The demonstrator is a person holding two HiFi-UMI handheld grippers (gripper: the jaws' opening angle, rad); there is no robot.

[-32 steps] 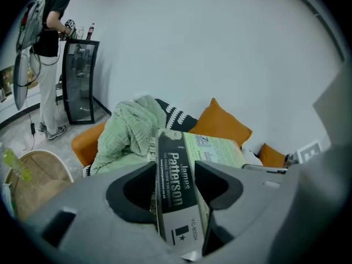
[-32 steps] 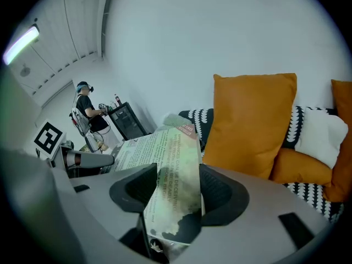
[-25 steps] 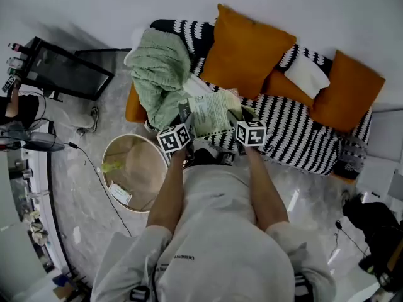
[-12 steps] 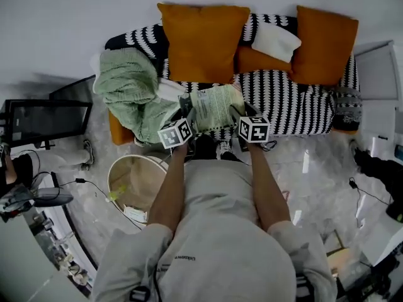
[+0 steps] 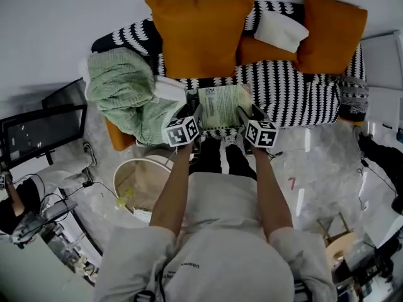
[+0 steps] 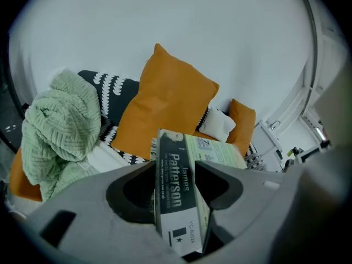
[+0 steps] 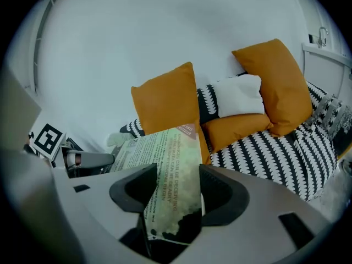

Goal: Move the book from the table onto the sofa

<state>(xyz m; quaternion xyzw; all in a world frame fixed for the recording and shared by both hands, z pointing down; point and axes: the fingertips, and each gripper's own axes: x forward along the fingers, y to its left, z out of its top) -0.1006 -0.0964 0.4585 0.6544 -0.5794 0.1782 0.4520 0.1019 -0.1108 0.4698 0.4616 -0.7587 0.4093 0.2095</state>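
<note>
Head view shows the book (image 5: 221,106) held flat between the 2 grippers, at the front edge of the sofa (image 5: 296,93); whether it touches the striped seat cannot be told. The left gripper (image 5: 196,117) is clamped on the book's spine side, and the right gripper (image 5: 243,114) is clamped on the opposite side, so the book is spanned from both ends. In the left gripper view, the jaws are seen closed on the dark spine, where the print "James Patterson" can be read, and the pale green cover is seen stretching away to the right of that gripper. In the right gripper view, the jaws are seen closed on the cover's edge, with lines of dark print running between them. Straight ahead of both grippers, an orange cushion (image 5: 198,33) is propped against the sofa back. Ahead and to the right of the right gripper, a white pillow (image 5: 280,30) is laid on the back, and a 2nd cushion (image 5: 330,24) is stood just beyond it. To the left of the left gripper, a green blanket (image 5: 126,90) is heaped on the sofa's end.
</note>
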